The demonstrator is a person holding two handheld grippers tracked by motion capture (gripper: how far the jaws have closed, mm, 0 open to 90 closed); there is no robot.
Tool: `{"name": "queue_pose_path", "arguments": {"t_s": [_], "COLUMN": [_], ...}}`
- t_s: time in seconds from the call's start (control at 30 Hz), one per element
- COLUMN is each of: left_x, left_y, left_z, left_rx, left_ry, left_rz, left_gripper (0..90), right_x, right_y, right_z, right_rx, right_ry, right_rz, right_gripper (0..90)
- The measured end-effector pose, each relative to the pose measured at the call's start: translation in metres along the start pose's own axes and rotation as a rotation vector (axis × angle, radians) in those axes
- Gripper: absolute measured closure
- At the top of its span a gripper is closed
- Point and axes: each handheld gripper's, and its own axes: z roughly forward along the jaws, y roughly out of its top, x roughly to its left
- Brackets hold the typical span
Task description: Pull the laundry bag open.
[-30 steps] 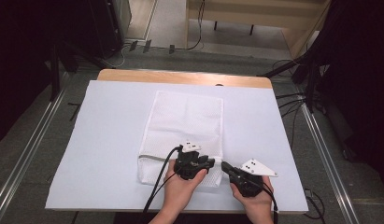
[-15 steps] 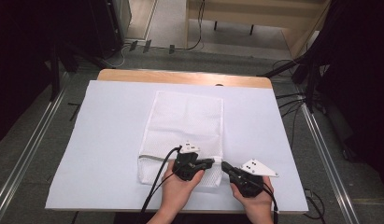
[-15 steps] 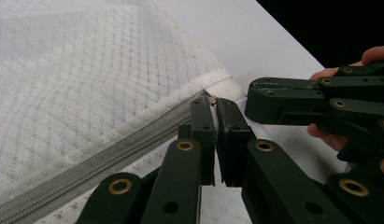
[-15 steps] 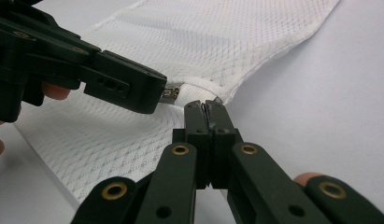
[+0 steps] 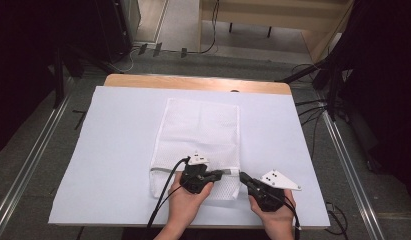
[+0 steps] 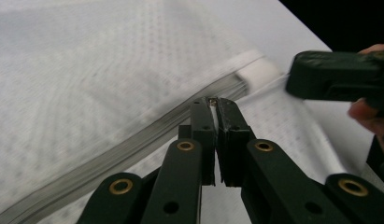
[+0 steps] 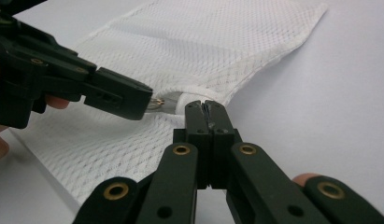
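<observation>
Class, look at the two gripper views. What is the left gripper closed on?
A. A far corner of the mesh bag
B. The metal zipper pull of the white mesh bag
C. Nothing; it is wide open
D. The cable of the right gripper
B. In the right gripper view the left gripper pinches a small metal zipper pull at the zip end of the mesh bag.

Bare white table cover (image 5: 118,150) either side of mesh bag (image 5: 203,125), both grippers crowding its near edge, seemingly
</observation>
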Motion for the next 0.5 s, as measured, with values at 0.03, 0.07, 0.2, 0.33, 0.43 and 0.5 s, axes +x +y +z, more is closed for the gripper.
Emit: {"name": "queue_pose_path", "arguments": {"t_s": [0.03,0.07,0.2,0.33,0.43,0.5], "left_x": [0.003,0.006,0.024,0.040,0.051,0.062], "left_y": [-0.001,-0.002,-0.008,-0.015,-0.021,-0.027], "left_z": [-0.002,-0.003,-0.018,-0.034,-0.046,-0.056], "left_rx": [-0.001,-0.002,-0.008,-0.014,-0.014,-0.014], "left_ry": [0.005,0.012,0.048,0.076,0.112,0.130], "left_rz": [-0.006,-0.007,-0.031,-0.047,-0.057,-0.076], "left_gripper": [88.1,88.1,88.1,88.1,88.1,88.1], "right_x": [-0.001,-0.001,-0.001,-0.001,-0.001,-0.003], "right_y": [0.000,0.001,0.001,0.001,0.001,0.001], "right_z": [-0.001,-0.002,-0.002,-0.002,-0.001,-0.002], "right_rx": [-0.004,-0.003,-0.005,0.000,0.002,0.003], "right_ry": [-0.002,-0.002,-0.010,-0.015,-0.022,-0.038], "right_rz": [0.002,0.005,-0.002,-0.003,-0.005,-0.005], "right_gripper": [90.0,90.0,90.0,90.0,90.0,90.0]}}
